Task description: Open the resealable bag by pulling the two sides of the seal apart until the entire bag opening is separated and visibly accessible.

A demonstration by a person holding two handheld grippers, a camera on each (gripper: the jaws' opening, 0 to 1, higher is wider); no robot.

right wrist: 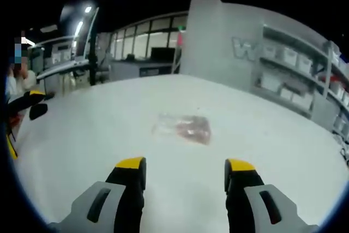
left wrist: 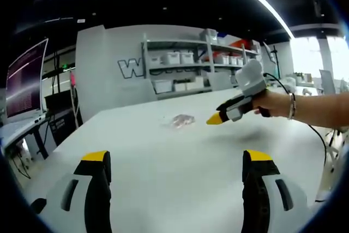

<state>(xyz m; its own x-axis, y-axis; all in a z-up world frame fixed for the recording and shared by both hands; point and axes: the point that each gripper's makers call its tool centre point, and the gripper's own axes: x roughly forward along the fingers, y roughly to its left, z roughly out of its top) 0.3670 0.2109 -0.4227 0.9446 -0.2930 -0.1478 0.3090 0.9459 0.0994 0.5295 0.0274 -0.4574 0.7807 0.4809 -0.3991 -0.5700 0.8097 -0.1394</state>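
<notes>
The clear resealable bag [right wrist: 182,127] lies flat on the white counter [right wrist: 109,135], untouched. Approach step: right tongs [right wrist: 185,168] spread, just short of it; left tongs [left wrist: 177,160] spread, farther back. Next, each must pinch one seal side.

Clear plastic on a matt top

We are seeing the bag [right wrist: 182,127] looking thin, clear and glossy, the table [right wrist: 109,135] showing smooth matt white, and the fingertips [right wrist: 131,163] wearing yellow caps.

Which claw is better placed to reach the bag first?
Probably the right claw: the resealable bag lies flat just ahead of its open tips, while the left claw, also open, sits further back across the table.
</notes>
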